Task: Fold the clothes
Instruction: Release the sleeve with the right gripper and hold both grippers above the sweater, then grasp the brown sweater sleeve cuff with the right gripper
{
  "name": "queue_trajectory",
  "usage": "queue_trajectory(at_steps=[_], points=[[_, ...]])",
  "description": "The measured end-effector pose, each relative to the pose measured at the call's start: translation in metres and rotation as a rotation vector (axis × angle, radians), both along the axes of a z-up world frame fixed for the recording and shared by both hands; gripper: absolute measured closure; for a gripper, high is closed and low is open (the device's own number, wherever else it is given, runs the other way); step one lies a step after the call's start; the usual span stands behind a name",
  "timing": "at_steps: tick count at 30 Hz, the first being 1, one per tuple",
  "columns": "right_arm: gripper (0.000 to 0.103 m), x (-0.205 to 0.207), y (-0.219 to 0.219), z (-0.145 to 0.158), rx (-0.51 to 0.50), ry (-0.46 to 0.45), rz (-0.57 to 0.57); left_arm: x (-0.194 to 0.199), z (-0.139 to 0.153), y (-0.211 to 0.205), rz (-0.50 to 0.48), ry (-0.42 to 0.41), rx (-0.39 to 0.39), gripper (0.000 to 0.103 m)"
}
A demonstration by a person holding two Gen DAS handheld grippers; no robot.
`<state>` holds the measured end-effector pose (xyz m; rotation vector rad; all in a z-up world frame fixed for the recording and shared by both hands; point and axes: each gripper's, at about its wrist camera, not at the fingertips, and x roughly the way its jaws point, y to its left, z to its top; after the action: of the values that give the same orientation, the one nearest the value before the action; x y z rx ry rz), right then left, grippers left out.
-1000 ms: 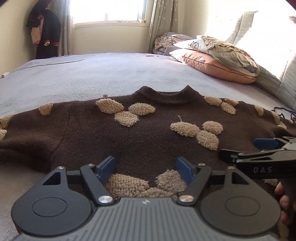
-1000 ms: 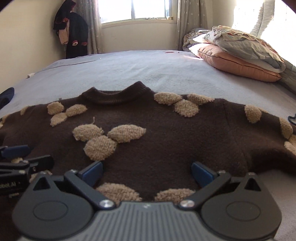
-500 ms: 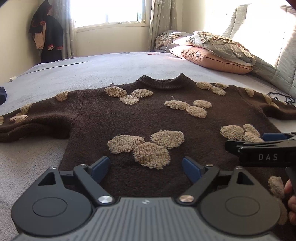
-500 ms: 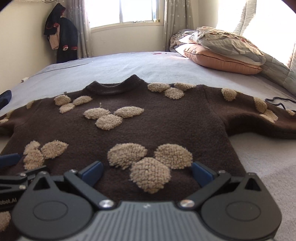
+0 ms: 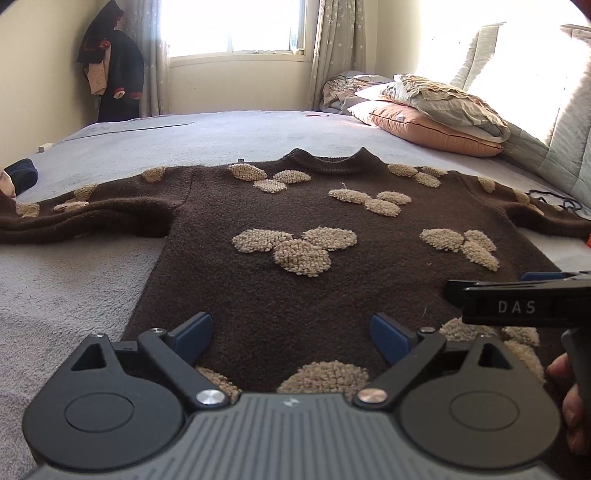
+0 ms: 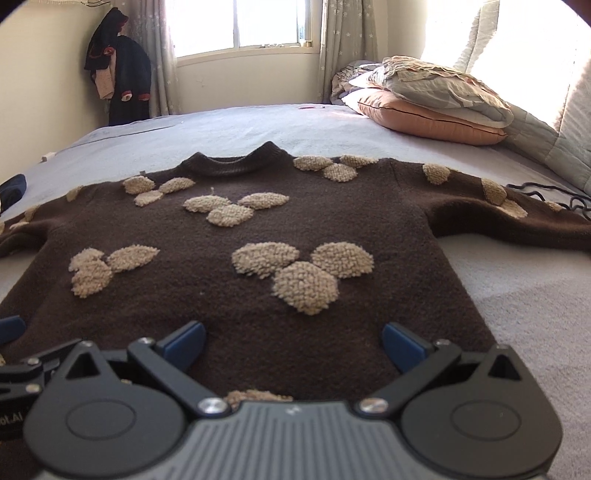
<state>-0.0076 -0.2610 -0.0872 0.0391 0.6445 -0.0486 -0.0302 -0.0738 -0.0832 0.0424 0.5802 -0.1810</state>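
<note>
The brown sweater is lying flat on the grey bed, sleeves spread, its hem near both claws. The left claw is opening wide, gripping nothing. The right claw is standing open over the hem. Free bed is lying around; pillows are far.

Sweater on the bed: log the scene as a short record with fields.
garment: brown sweater with tan tufted patches, spread flat, front up
surface: grey bed cover
sleeves: both stretched out to the sides
collar: at the far end from the cameras
left gripper: jaws opening, over the hem, nothing pinched
right gripper: jaws wide, over the hem, nothing pinched
background: pillows, window
fold status: not yet folded
</note>
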Motion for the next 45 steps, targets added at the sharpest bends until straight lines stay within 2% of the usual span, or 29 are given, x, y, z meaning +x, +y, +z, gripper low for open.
queue_trajectory(at_steps=[1, 4, 9, 14, 17, 22, 25, 28, 30, 34, 38, 41, 45], points=[[0.000, 0.001, 0.000, 0.000, 0.000, 0.001, -0.001, -0.002, 0.000, -0.002, 0.005, 0.001, 0.013, 0.000], [0.000, 0.003, -0.002, -0.002, 0.003, 0.005, -0.002, -0.003, 0.000, -0.006, 0.019, 0.009, 0.040, 0.000], [0.000, 0.008, -0.005, 0.007, -0.003, 0.013, 0.020, 0.003, 0.011, -0.003, 0.036, 0.044, 0.001, 0.000], [0.000, 0.013, -0.033, 0.043, 0.058, -0.001, -0.027, 0.022, 0.029, -0.003, 0.009, 0.103, -0.068, 0.000], [0.000, 0.019, -0.063, 0.071, 0.107, -0.013, -0.067, 0.035, 0.039, -0.010, 0.010, 0.092, -0.092, 0.000], [0.000, 0.024, -0.108, 0.094, 0.130, -0.096, -0.156, 0.060, 0.033, -0.028, -0.010, 0.115, -0.094, 0.000], [0.000, 0.025, -0.135, 0.087, 0.165, -0.105, -0.223, 0.071, 0.017, -0.035, -0.012, 0.127, -0.071, 0.000], [0.000, 0.024, -0.163, 0.069, 0.203, -0.108, -0.284, 0.065, 0.001, -0.041, -0.009, 0.053, -0.022, 0.000], [0.000, 0.028, -0.181, 0.056, 0.220, -0.076, -0.330, 0.062, -0.001, -0.046, -0.008, 0.026, 0.019, 0.000], [0.000, 0.035, -0.207, 0.040, 0.238, -0.050, -0.439, 0.062, 0.000, -0.047, -0.007, 0.022, 0.034, 0.000], [0.000, 0.044, -0.222, 0.024, 0.323, -0.013, -0.452, 0.063, 0.000, -0.041, -0.008, 0.025, 0.004, 0.000], [0.000, 0.048, -0.218, 0.016, 0.296, 0.001, -0.465, 0.063, -0.001, -0.042, -0.008, 0.024, 0.006, 0.000], [0.000, 0.058, -0.200, 0.011, 0.165, 0.032, -0.482, 0.062, -0.002, -0.041, -0.008, 0.022, -0.008, 0.000]])
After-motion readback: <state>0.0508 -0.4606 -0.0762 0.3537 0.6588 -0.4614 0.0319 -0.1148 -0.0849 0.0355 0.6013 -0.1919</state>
